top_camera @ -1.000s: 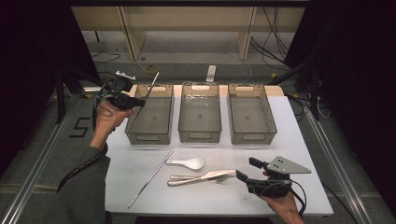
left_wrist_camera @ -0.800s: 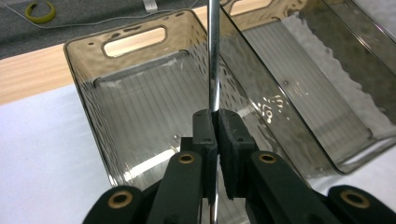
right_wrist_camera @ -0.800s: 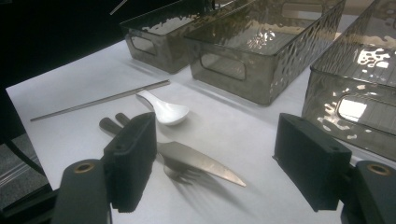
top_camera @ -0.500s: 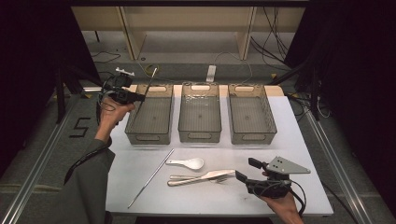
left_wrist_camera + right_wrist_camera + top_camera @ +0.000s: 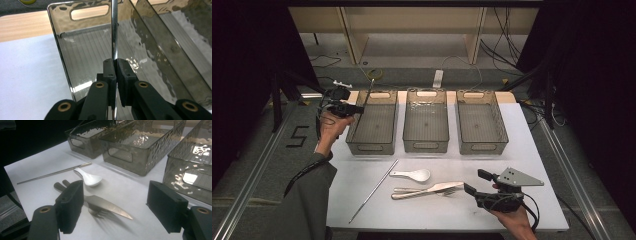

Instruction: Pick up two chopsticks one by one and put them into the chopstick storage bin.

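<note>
My left gripper is shut on a thin metal chopstick and holds it over the left edge of the left grey bin. In the left gripper view the chopstick runs up from between the closed jaws, with the bin wall just behind. My right gripper stands open low over the table's near right. Just ahead of its jaws lie a knife and a fork, then a white spoon and a second chopstick; nothing is between the jaws of the right gripper.
Three empty smoky plastic bins stand in a row at the back of the white table: left, middle and right. The second chopstick, spoon and knife with fork lie at the near middle.
The left gripper has shifted slightly and the held chopstick's far tip has swung leftward, standing more upright at the left bin's edge. The right gripper has not moved.
</note>
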`<act>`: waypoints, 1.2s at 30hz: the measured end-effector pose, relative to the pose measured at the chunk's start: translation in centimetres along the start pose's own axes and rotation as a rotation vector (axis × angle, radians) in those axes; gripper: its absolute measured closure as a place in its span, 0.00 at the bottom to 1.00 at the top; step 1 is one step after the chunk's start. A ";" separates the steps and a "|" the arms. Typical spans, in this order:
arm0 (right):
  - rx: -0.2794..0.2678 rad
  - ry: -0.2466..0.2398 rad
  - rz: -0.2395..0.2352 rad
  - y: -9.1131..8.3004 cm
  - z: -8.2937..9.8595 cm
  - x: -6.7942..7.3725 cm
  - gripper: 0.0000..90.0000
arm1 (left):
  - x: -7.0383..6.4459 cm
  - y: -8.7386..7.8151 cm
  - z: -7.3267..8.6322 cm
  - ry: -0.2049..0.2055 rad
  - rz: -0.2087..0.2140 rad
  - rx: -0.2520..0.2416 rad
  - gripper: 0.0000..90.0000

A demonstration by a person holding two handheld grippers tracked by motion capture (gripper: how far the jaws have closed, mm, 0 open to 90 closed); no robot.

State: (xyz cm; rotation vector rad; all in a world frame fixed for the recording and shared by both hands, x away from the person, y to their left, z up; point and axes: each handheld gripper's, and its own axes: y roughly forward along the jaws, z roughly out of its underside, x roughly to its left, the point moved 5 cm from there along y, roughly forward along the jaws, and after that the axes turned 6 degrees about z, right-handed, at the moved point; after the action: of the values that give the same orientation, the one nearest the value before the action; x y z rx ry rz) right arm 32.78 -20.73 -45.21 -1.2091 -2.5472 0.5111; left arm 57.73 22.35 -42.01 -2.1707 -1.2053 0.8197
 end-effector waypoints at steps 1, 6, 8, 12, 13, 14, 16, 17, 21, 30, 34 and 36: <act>0.000 0.000 0.000 0.0 0.0 0.0 0.34 | 0.0 0.1 0.1 0.003 -0.002 0.003 0.95; 0.000 -0.006 -0.001 0.0 0.0 0.0 0.34 | 0.0 0.6 0.5 0.005 -0.012 0.015 0.95; -0.001 -0.002 -0.001 0.0 0.0 0.0 0.34 | 0.0 0.8 0.6 -0.002 -0.019 0.015 0.95; -0.001 -0.002 -0.002 0.0 0.0 0.0 0.34 | 0.1 1.3 0.8 0.001 -0.040 0.034 0.94; -0.001 -0.003 -0.001 0.0 0.0 0.0 0.34 | 0.1 1.4 0.9 -0.005 -0.044 0.032 0.94; -0.002 -0.003 -0.002 0.0 0.0 0.0 0.34 | 0.2 1.5 1.0 -0.007 -0.048 0.039 0.94; -0.002 -0.003 -0.002 0.0 0.0 0.0 0.34 | 0.3 1.6 1.1 -0.012 -0.060 0.040 0.94; -0.002 -0.002 -0.001 0.0 0.0 0.0 0.34 | 0.4 1.6 1.1 -0.018 -0.061 0.032 0.93; 0.000 0.001 -0.001 0.0 0.0 0.0 0.34 | 0.1 1.4 1.0 -0.047 -0.040 0.025 0.74; -0.003 -0.002 0.003 0.0 0.0 -0.1 0.34 | -2.6 -2.0 2.0 -0.063 0.023 -0.001 0.40; 0.001 0.001 0.002 0.0 0.0 0.0 0.34 | -4.5 -3.9 3.4 -0.034 0.065 -0.002 0.30; 0.003 -0.002 0.001 0.0 0.0 0.0 0.34 | -5.5 -4.4 4.2 -0.009 0.078 0.015 0.28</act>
State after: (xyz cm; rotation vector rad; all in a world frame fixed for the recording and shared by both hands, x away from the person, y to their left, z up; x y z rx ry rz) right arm 32.80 -20.69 -45.24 -1.2096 -2.5468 0.5162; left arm 50.00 20.27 -40.44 -2.2155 -1.1215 0.8691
